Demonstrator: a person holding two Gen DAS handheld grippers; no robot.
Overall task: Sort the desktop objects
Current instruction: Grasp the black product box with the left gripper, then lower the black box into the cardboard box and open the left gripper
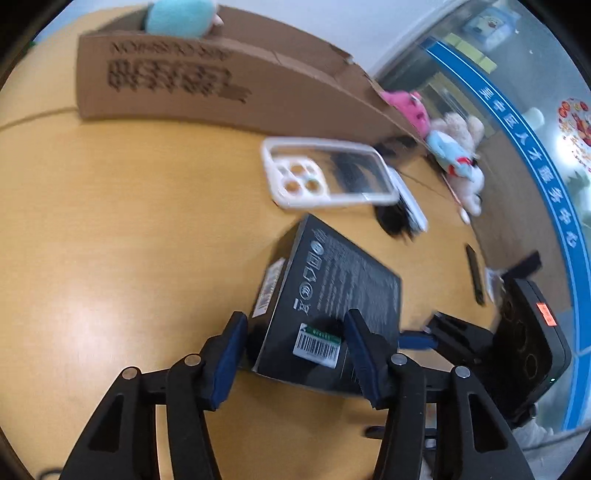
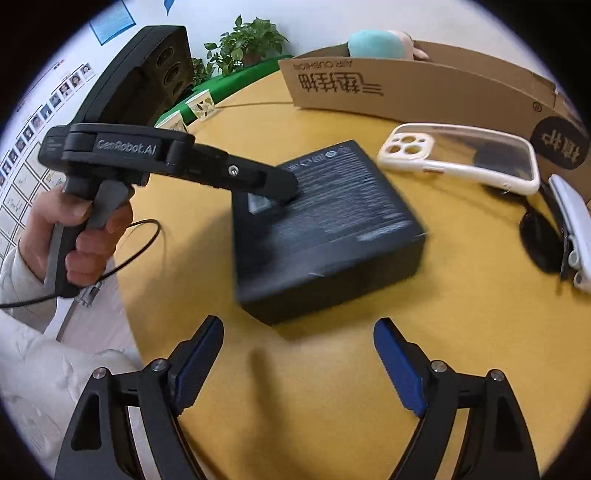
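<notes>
A black printed box (image 1: 332,295) lies on the round wooden table (image 1: 110,240); it also shows in the right wrist view (image 2: 332,229). My left gripper (image 1: 295,347) is closed around the box's near corner, one finger against its side, the other on its top by the barcode label (image 1: 318,346). In the right wrist view the left gripper (image 2: 284,188) reaches onto the box from the left. My right gripper (image 2: 299,354) is open and empty, just short of the box's near edge. A clear phone case (image 1: 328,177) with a white rim lies beyond the box; it also shows in the right wrist view (image 2: 461,157).
A long cardboard box (image 1: 221,88) stands at the table's far side with a teal plush (image 1: 181,16) in it. More plush toys (image 1: 454,147) sit to its right. A black hairpiece and white clip (image 2: 565,229) lie right of the case. A green mat, cups and plant (image 2: 243,44) stand far left.
</notes>
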